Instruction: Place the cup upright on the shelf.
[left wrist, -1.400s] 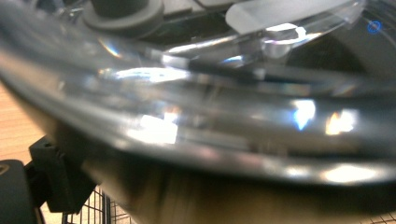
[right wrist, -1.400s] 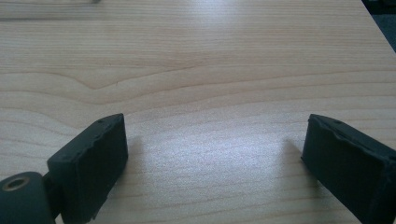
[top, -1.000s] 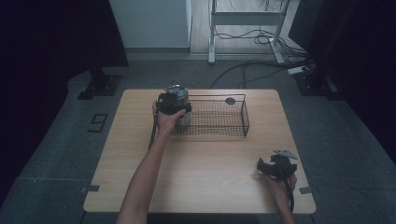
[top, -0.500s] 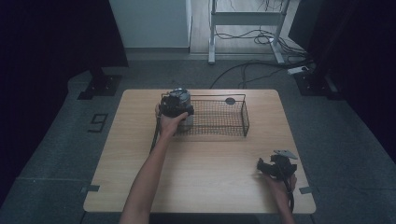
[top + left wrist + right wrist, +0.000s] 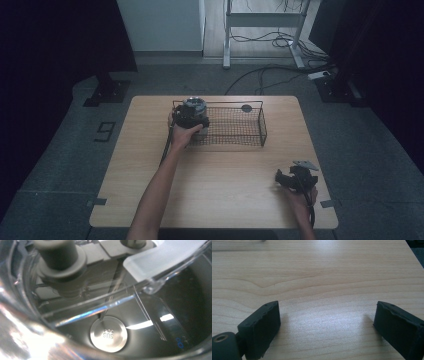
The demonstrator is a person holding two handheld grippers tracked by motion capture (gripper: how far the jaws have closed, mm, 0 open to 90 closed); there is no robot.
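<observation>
A clear glass jar [image 5: 194, 106] with grey fittings sits at the left end of a black wire basket [image 5: 262, 125]. A hand holds my left gripper [image 5: 190, 119] right against the jar. The left gripper view looks down into the jar [image 5: 175, 322], onto a round metal disc [image 5: 108, 333] at its bottom and a grey lid part [image 5: 60, 262]. The jaws themselves are hidden there. They have just been opening slightly, with the jar's glass still at them. My right gripper [image 5: 280, 179] [image 5: 327, 325] rests open on the table at the near right, nothing between its jaws.
The wooden table [image 5: 225, 200] carries the basket across its far middle. A small dark round thing [image 5: 246, 108] lies at the basket's far side. Beyond the table are a metal stand [image 5: 260, 30], floor cables and dark curtains at both sides.
The left hand, its gripper and the jar have shifted a little to the right and nearer over the basket's left end. The right gripper has not moved.
</observation>
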